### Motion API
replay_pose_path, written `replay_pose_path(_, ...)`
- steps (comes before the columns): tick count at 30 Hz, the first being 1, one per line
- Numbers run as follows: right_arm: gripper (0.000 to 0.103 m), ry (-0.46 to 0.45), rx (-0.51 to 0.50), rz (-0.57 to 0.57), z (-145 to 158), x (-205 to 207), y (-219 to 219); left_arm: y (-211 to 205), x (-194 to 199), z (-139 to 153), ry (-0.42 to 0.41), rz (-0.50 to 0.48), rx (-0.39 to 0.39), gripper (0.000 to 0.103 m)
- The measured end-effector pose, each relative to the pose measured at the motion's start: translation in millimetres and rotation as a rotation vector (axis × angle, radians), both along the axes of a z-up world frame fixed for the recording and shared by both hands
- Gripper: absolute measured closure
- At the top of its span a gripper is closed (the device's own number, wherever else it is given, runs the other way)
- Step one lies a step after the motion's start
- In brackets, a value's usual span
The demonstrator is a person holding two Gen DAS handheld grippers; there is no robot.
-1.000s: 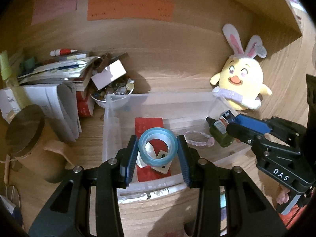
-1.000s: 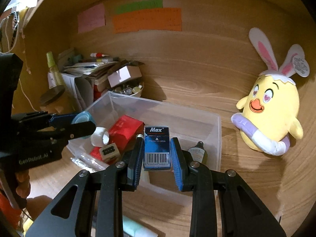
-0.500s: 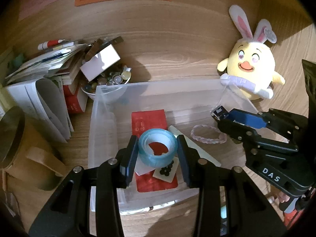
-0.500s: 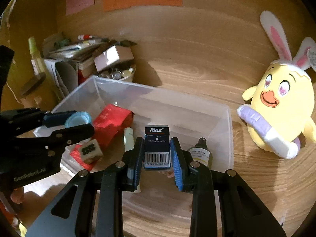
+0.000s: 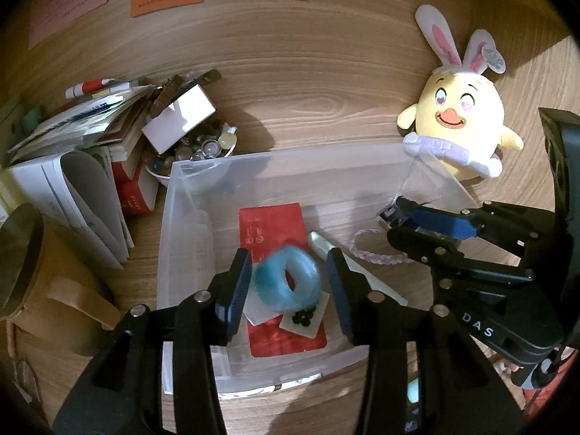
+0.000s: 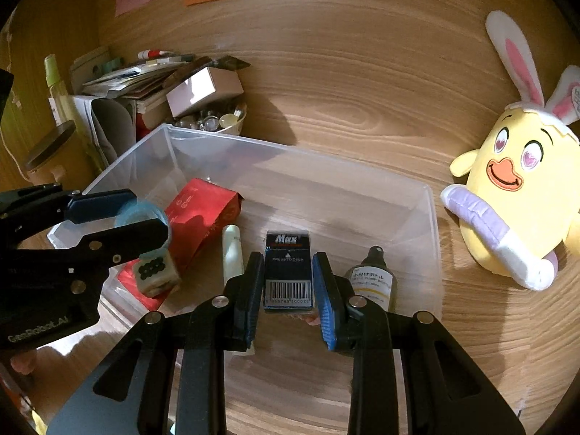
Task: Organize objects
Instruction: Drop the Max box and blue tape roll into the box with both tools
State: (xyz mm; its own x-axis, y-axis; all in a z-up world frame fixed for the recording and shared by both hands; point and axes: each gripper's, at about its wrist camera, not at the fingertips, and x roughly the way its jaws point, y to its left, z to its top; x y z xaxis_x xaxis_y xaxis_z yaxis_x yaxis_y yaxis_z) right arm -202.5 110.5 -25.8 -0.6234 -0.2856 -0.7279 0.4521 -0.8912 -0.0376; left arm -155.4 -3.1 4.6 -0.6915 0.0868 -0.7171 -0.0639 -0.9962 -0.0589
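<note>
My left gripper (image 5: 288,255) hovers over the clear plastic bin (image 5: 290,154) with its jaws opening. The light blue tape roll (image 5: 288,279) sits blurred and tilted between them, with a gap to each pad. Below it lie a red packet (image 5: 272,224), a tile with black dots (image 5: 304,320), a pale tube (image 5: 322,246) and a pink bracelet (image 5: 369,250). My right gripper (image 6: 288,259) is shut on a small black "Max" box (image 6: 288,272) above the bin's floor (image 6: 326,199). A dark pump bottle (image 6: 373,282) stands just right of it.
A yellow plush chick with rabbit ears (image 6: 514,195) leans against the wooden wall right of the bin. Left of the bin are a bowl of beads (image 5: 203,152), a white box, stacked books and papers (image 5: 90,137), and a brown lidded jar (image 5: 18,253).
Both grippers came lower over the bin. The left jaws have widened and the tape roll has tipped loose and blurred between them. The right gripper still clamps the black box.
</note>
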Motion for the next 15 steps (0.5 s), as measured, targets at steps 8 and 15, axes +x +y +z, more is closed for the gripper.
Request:
replay_pose_path(8,0.070,0.003,-0.010,0.003,6,7,4,-1,11,4,0.008,-0.001,0.032,0.053)
replay_pose_path(15,0.062,0.023,-0.037,-0.002,17,22,15,-4,30,13,0.034,-0.002,0.050,0.049)
